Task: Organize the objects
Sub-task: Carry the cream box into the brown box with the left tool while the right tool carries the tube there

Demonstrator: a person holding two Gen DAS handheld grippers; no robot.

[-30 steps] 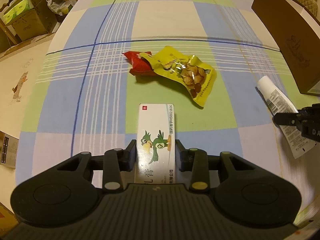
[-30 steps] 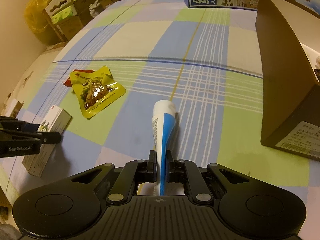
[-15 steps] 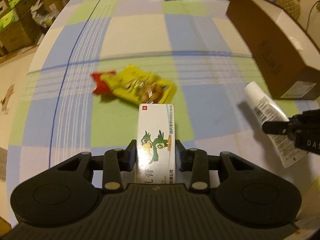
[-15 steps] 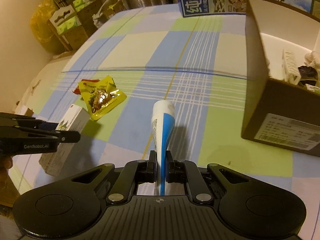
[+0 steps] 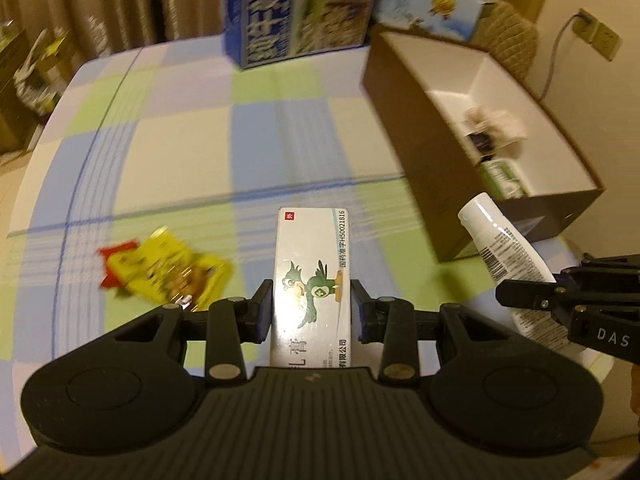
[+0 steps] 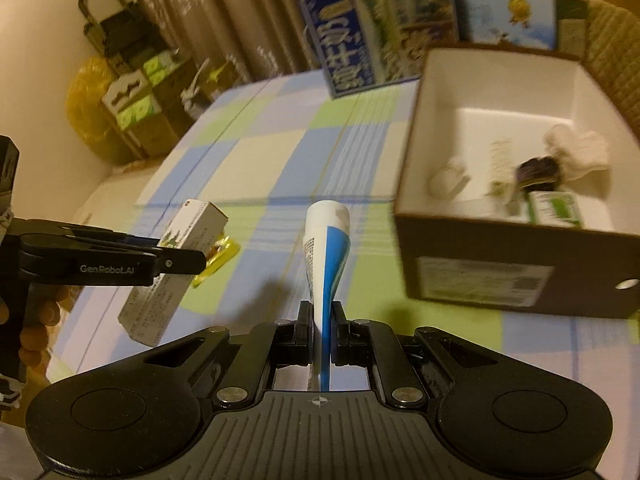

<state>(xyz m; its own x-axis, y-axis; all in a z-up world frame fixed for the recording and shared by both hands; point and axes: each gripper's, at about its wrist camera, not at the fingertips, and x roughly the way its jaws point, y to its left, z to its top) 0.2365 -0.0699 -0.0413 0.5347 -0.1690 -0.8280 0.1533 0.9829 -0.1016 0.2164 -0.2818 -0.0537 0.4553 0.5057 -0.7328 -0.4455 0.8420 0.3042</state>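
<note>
My left gripper (image 5: 312, 306) is shut on a white medicine box with a green bird print (image 5: 313, 264), held lifted over the checked tablecloth. The same box (image 6: 176, 264) shows in the right wrist view, clamped by the left gripper (image 6: 200, 261). My right gripper (image 6: 321, 326) is shut on a white and blue tube (image 6: 326, 248), cap end forward; that tube (image 5: 504, 252) also appears at the right of the left wrist view. An open brown cardboard box (image 6: 500, 264) with a white inside stands ahead to the right, holding several small items. A yellow snack bag (image 5: 168, 270) and a red packet (image 5: 114, 258) lie on the cloth.
A blue printed carton (image 5: 296, 8) stands at the table's far edge, with a light blue carton (image 5: 432, 8) behind the brown box (image 5: 432, 176). Stacked boxes and a yellow bag (image 6: 86, 100) sit on the floor to the left. A hand (image 6: 36, 320) holds the left gripper.
Both grippers have risen and tilted up, carrying the medicine box and the tube toward the open brown box, whose inside now shows. The snack bags stay on the cloth.
</note>
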